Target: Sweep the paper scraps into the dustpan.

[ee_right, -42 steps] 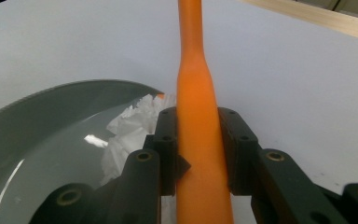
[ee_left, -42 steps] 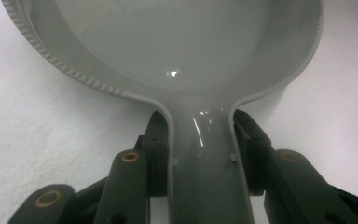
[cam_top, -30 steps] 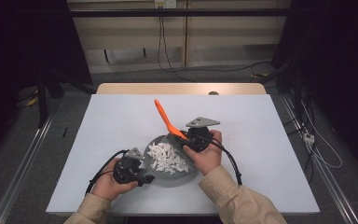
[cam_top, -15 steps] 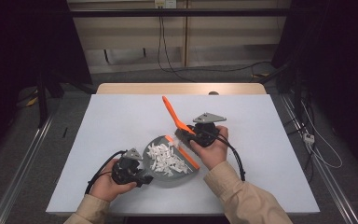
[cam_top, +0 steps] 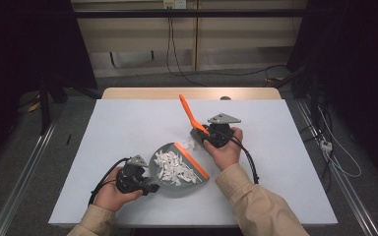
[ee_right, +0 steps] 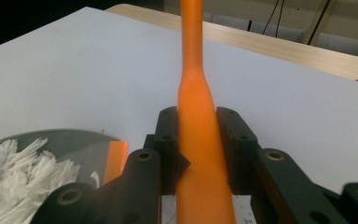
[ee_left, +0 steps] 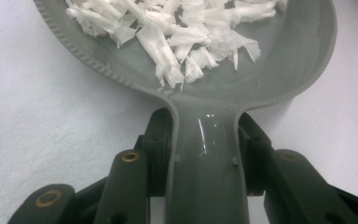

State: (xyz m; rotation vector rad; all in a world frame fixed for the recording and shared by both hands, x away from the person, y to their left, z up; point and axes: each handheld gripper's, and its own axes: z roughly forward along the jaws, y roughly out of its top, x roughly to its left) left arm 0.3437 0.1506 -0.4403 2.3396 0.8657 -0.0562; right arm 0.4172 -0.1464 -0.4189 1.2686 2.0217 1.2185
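Note:
A grey dustpan (cam_top: 173,191) with an orange lip (cam_top: 193,161) lies on the white table, holding a heap of white paper scraps (cam_top: 173,165). My left gripper (cam_top: 151,187) is shut on its handle (ee_left: 207,163), and the scraps (ee_left: 182,28) lie just ahead of the jaws. My right gripper (cam_top: 204,132) is shut on the orange handle of a brush (cam_top: 189,112), which slants up and away. The brush head rests on the table beside the pan's lip, by a few loose scraps (cam_top: 189,144). From the right gripper view, the handle (ee_right: 196,107) runs straight up between the jaws, with the pan (ee_right: 77,140) at the lower left.
The white table top (cam_top: 128,125) has open room to the left, right and far side of the pan. A wooden strip (cam_top: 142,93) runs along its far edge, with a small dark object (cam_top: 225,98) on it. Cables trail on the floor beyond and at the right.
My right gripper has carried the brush to the right, off the pan's mouth and past its orange lip. The left gripper and the dustpan have stayed put.

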